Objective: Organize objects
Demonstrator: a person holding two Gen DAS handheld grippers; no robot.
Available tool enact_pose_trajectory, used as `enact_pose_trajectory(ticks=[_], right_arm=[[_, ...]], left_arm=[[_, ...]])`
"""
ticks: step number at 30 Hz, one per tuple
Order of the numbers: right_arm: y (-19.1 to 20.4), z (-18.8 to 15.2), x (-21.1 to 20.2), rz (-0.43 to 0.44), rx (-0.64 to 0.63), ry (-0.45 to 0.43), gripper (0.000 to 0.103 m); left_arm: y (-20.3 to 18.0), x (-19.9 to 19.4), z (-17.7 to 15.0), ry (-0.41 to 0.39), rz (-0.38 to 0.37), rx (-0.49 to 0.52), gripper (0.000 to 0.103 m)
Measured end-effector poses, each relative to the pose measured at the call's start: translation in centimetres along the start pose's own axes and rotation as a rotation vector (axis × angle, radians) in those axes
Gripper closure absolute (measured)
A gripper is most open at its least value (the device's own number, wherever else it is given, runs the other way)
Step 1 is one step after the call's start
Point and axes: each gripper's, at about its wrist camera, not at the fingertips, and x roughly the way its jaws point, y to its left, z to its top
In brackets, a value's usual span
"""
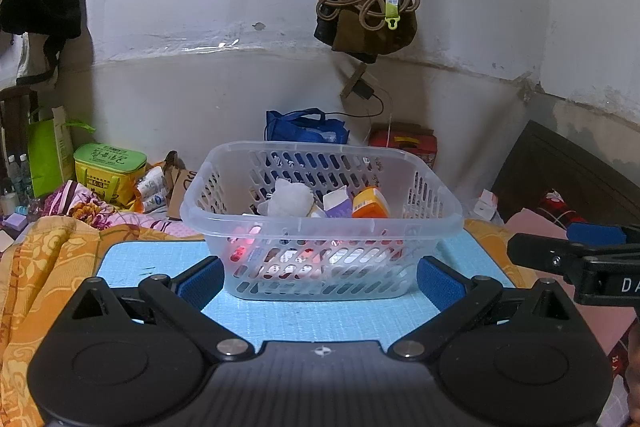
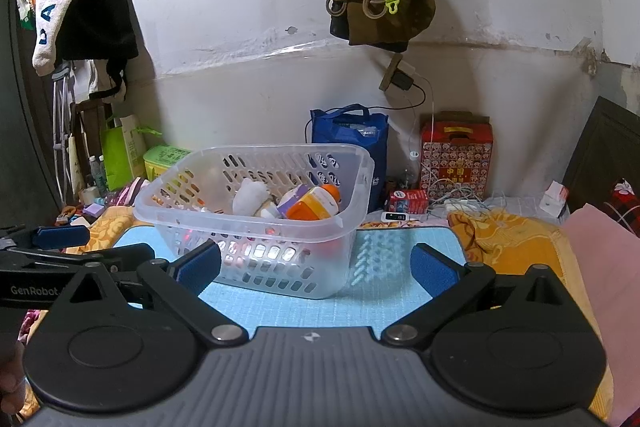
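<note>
A clear plastic basket [image 1: 320, 223] stands on a pale blue mat [image 1: 304, 315] with both grippers drawn up in front of it; the left gripper [image 1: 320, 277] faces the near wall squarely, its jaws spread wide and holding nothing, one blue pad to either side of the basket's lower front; the right gripper [image 2: 316, 267] comes in from the side, jaws equally wide and empty, its left pad near the basket's near corner and its right pad over bare mat; in the left view the right gripper shows as a black arm at the right edge, the two held apart rather than crossing; inside the basket lie a white fluffy toy [image 1: 290, 199], a small white and purple carton [image 1: 338, 205] and an orange bottle [image 2: 316, 205], heaped toward the far wall, with red and white things dimly visible through the slotted front; the mat around the basket carries no loose items, which suggests the gathering is largely done and the basket sits centrally so either gripper can reach it; beyond lie an orange patterned blanket [image 1: 44, 267], a blue bag [image 2: 352, 137], a red patterned box [image 2: 456, 155] and a green tin [image 1: 110, 165], apparently household clutter; whether any of it belongs to the job cannot be told.
</note>
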Motion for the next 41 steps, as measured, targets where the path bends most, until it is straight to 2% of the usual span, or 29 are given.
enact_pose_trajectory(ticks=[27,37,41], right_arm=[[-0.04,-0.03,0.09,0.001,-0.005,0.002,0.000],[0.00,-0.11,0.15,0.001,-0.011,0.005,0.000],[-0.08,-0.17,0.17,0.002,-0.006,0.007,0.000]], left_arm=[[-0.05,0.24,-0.12,0.008,0.008,0.005,0.000],[-0.19,0.32,-0.34,0.015,-0.011,0.005,0.000],[-0.57,0.06,-0.48,-0.008,0.002,0.022,0.000]])
